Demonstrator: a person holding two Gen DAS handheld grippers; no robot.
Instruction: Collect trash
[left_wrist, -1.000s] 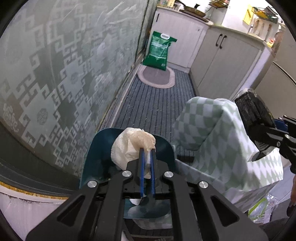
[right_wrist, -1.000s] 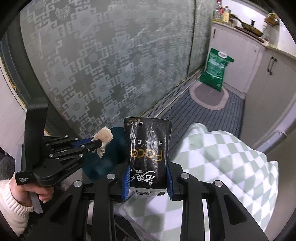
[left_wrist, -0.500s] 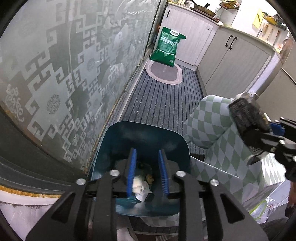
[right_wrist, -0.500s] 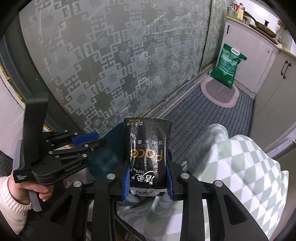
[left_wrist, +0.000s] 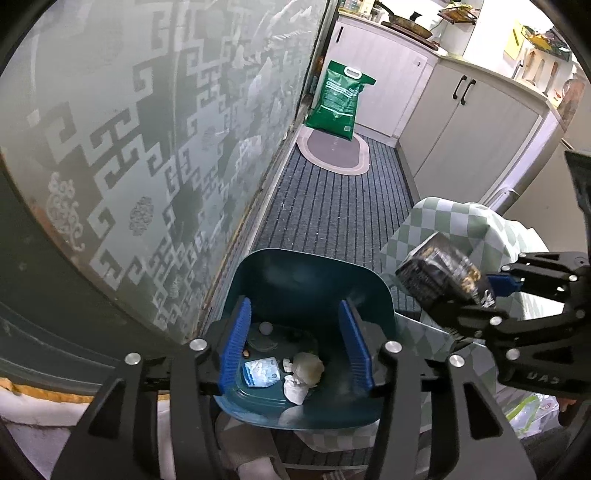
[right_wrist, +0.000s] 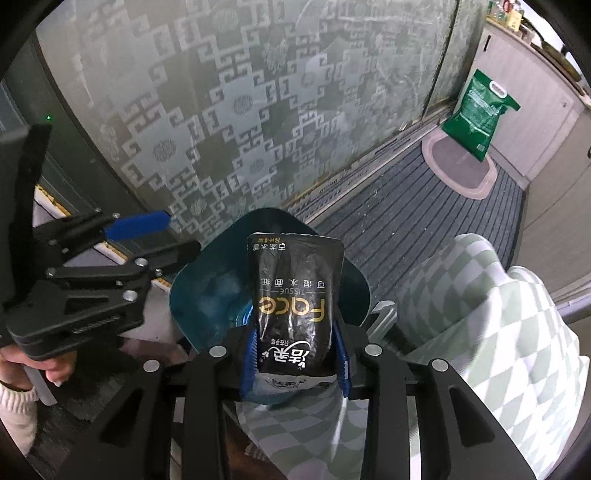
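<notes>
My left fingers (left_wrist: 293, 341) stand wide apart, empty, over the teal bin (left_wrist: 314, 280); crumpled tissue (left_wrist: 304, 373) lies inside. My right fingers (right_wrist: 295, 360) clamp the black tissue packet (right_wrist: 293, 299) above the bin, not yet dropped.

The left wrist view is taken from close above the blue bin (left_wrist: 306, 284), looking down into it and along the floor mat (left_wrist: 332, 199). The right wrist view is aimed from the right at the same bin (right_wrist: 207, 295). The patterned glass door (left_wrist: 147, 147) is seen in both
</notes>
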